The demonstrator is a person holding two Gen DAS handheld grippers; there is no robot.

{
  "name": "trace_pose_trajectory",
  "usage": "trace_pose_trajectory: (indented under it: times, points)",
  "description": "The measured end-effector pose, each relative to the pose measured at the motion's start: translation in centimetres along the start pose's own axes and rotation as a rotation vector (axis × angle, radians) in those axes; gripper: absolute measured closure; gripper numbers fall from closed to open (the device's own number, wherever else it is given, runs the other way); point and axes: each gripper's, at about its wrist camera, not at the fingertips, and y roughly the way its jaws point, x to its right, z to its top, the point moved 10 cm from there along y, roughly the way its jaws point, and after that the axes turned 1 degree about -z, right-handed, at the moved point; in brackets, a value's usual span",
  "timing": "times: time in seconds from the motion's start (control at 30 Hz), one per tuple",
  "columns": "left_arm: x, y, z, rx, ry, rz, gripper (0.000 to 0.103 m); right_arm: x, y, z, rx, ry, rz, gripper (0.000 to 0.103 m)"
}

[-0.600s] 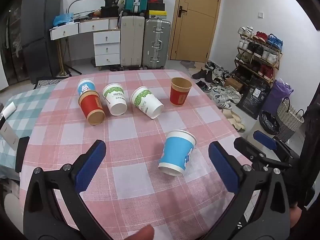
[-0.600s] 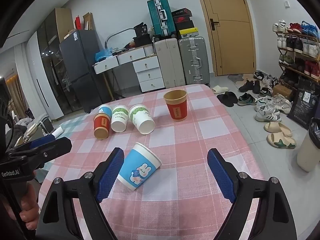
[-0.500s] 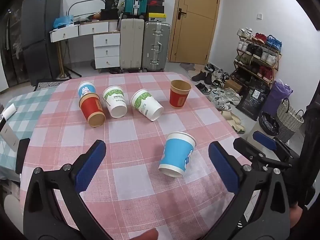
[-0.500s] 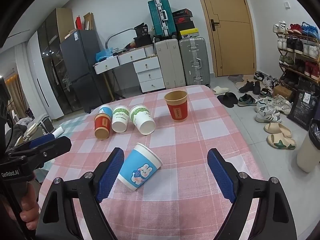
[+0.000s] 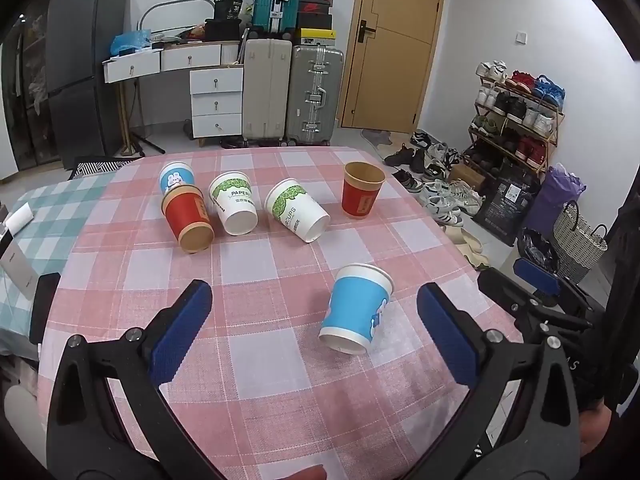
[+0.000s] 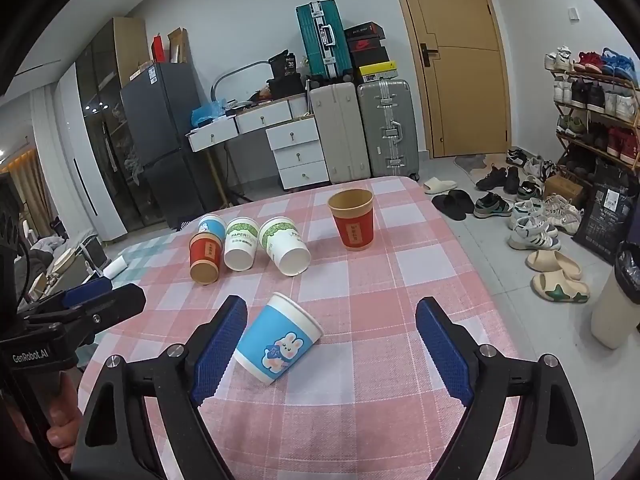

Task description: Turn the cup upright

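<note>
A blue paper cup with a bunny print [image 5: 358, 312] lies on its side on the pink checked tablecloth [image 5: 260, 352]; it also shows in the right wrist view [image 6: 276, 340]. My left gripper [image 5: 314, 334] is open and empty, held back above the cloth with the cup between its fingers' line of sight. My right gripper [image 6: 326, 354] is open and empty, its left finger [image 6: 218, 348] close beside the cup's base. Farther back lie a red cup [image 5: 188, 218], two white-green cups [image 5: 234, 204] [image 5: 298, 210] and another blue cup [image 5: 176, 176], all on their sides. A red cup [image 5: 362, 196] stands upright.
The table's right edge drops to the floor with shoes and slippers [image 6: 556, 272]. A checked teal cloth [image 5: 36, 216] covers the left side. Suitcases [image 5: 292, 96], drawers and a fridge stand behind the table. The right gripper shows at the left view's right edge [image 5: 536, 292].
Both views have shifted only slightly; the cups lie where they were and both grippers stay open.
</note>
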Motion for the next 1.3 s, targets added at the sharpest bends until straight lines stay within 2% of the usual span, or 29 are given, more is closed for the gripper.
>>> trace_pose_trajectory:
  times: [0.97,1.3]
  points:
    - [0.21,0.15,0.14,-0.005,-0.004,-0.009,0.000,-0.18,-0.20,0.18,0.007,-0.004,0.002,0.014]
    - [0.14,0.18,0.13,-0.002,-0.012,-0.009,0.000,-0.23,-0.52,0.41,0.011,-0.009,0.003,0.008]
